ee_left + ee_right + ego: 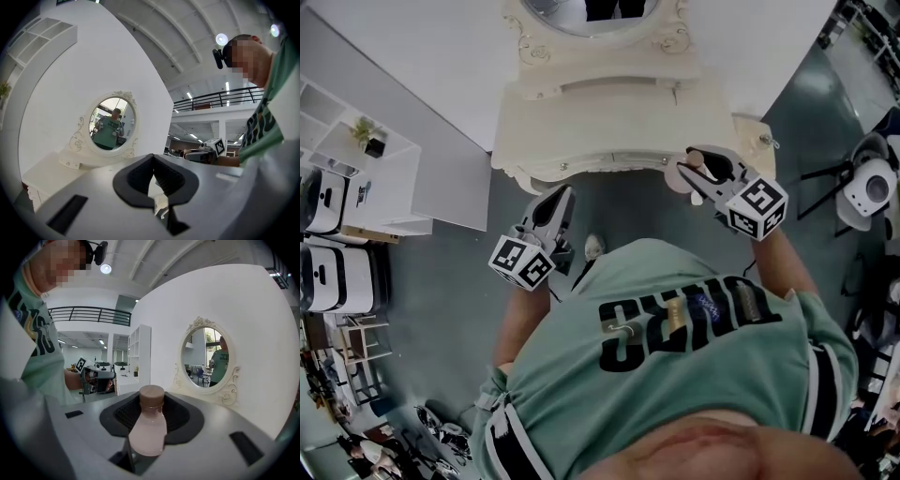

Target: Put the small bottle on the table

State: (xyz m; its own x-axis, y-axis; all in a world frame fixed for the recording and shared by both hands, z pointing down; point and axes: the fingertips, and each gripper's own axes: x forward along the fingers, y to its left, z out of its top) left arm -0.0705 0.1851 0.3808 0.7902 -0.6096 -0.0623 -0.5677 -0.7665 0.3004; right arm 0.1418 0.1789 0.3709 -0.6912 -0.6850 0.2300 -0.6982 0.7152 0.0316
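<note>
Right gripper (697, 169) clamps the bottle (147, 427) near the table (581, 131) edge. Left gripper (153, 174) closed, empty. Bottle probably light, rigid, slick, possibly glass; hold the body below the cap.

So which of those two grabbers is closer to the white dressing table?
Right. The right gripper, shut on the small bottle, has its tips at the front edge of the table; the left gripper is short of that edge, over the floor.
</note>
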